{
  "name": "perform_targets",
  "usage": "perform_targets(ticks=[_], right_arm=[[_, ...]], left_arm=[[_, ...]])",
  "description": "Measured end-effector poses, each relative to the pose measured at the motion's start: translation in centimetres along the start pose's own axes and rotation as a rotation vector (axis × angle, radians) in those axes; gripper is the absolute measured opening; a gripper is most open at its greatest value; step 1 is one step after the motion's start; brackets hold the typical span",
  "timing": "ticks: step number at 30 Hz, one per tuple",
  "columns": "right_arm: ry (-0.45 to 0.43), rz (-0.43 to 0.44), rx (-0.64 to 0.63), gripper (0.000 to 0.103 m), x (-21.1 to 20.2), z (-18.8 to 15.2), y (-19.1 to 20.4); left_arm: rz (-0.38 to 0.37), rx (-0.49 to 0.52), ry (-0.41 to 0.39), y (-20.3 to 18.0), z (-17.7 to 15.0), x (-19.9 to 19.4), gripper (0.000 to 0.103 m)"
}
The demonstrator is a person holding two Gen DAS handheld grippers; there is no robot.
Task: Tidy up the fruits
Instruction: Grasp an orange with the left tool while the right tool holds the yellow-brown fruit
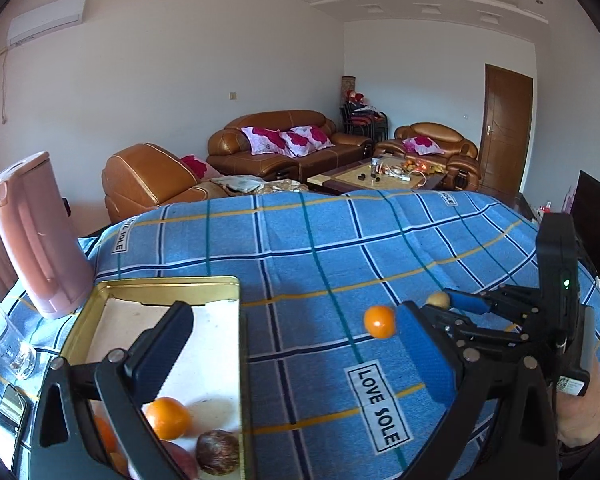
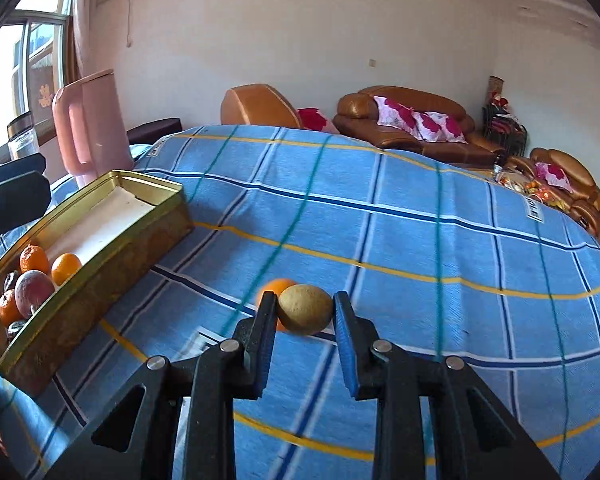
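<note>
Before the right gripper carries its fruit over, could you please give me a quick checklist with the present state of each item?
1. Right gripper straddles the tan fruit: ok.
2. Fingers firmly closed on it: cannot tell.
3. Orange sits close behind the tan fruit, may get nudged: not ok.
4. Tin has bare room at its far end: ok.
5. Left gripper open over the tin's edge, may block the drop: not ok.
</note>
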State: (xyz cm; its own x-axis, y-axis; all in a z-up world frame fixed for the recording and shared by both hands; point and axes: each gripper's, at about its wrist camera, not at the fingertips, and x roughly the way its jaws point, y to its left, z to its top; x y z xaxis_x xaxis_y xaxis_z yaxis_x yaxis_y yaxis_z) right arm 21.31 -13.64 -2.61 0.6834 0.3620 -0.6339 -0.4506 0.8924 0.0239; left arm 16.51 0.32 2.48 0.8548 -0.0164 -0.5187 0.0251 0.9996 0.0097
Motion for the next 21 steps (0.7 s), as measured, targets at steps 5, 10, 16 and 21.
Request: perform_targets(ticks=[5, 10, 16, 21], right_arm=[[-0.053, -0.023, 0.138, 0.03, -2.4, -1.7, -4.3], [-0.061, -0.042, 0.184, 0.03, -3.4, -2.4, -6.5], [-0.081, -0.054, 0.176, 0.03, -4.0, -2.5, -6.4], [-0.075, -0.067, 0.142, 0.03, -3.9, -2.4, -5.7]], left_arm=[[-0.018, 0.033, 0.059, -4.3, -0.8, 3.0, 0.103], [-0.022, 0.057, 0.128, -7.1, -1.6, 6.5, 0.1], [-0.053, 0.039, 0.227, -8.0, -1.4, 10.2, 0.083], [-0.068, 0.036, 0.3, -7.9, -1.8, 12.7, 0.066]])
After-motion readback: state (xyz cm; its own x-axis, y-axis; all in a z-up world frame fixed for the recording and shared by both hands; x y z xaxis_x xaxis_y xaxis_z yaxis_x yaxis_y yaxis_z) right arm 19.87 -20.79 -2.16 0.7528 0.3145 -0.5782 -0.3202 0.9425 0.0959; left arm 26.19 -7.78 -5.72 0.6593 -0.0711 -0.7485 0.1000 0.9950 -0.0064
